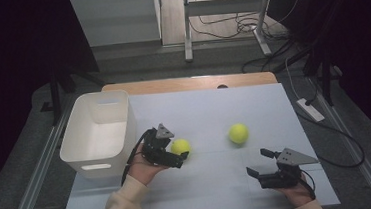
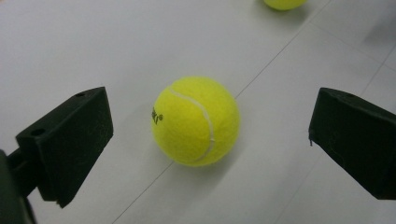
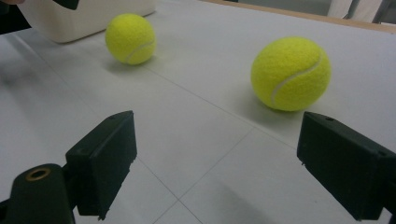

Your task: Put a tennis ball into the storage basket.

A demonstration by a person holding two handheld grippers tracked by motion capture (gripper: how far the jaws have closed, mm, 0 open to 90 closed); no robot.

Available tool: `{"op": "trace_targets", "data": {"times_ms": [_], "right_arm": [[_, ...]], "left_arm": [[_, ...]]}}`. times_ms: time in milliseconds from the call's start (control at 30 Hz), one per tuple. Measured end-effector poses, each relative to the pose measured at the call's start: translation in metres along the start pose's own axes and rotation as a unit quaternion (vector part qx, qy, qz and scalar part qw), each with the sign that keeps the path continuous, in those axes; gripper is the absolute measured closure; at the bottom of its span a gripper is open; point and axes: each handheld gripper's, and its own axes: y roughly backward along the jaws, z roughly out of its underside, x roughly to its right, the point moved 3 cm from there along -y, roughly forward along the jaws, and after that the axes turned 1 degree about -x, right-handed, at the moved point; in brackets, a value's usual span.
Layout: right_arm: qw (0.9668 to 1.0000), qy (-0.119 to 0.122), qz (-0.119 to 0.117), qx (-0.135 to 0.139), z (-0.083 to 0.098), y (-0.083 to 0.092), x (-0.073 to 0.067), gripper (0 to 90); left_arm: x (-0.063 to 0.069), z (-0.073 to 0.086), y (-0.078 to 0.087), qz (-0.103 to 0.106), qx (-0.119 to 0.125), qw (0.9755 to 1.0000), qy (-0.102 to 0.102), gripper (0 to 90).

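Dark grey floor with trailing cables surrounds our pale white tabletop (image 1: 209,107), whose far edge shows bare wood. At its left stands an empty white plastic bin (image 1: 97,134). Our left gripper (image 1: 181,156) has its jaws spread wide around the nearer yellow felt tennis ball (image 1: 180,146), not touching it. Our right gripper (image 1: 258,163) hovers, jaws apart and holding nothing, near the second yellow tennis ball (image 1: 238,133), farther right.
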Motion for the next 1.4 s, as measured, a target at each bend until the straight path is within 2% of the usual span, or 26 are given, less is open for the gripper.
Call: {"op": "trace_targets", "data": {"times_ms": [500, 800, 1000, 1400], "right_arm": [[1.0000, 0.002, -0.001, -0.002, 0.000, 0.000, 0.000, 12.2], [1.0000, 0.002, -0.002, -0.002, 0.000, 0.000, 0.000, 12.2], [1.0000, 0.001, -0.002, -0.003, 0.001, -0.001, 0.000, 12.2], [1.0000, 0.001, -0.003, -0.004, 0.001, -0.001, -0.001, 12.2]], "left_arm": [[-0.004, -0.005, -0.014, 0.015, -0.016, 0.9998, 0.005, 0.2], [-0.007, -0.004, -0.021, 0.019, -0.023, 0.9994, 0.015, 0.1], [-0.008, -0.004, -0.026, 0.031, -0.029, 0.9989, 0.021, 0.1], [-0.013, -0.003, -0.038, 0.024, -0.047, 0.9982, 0.029, 0.1]]}}
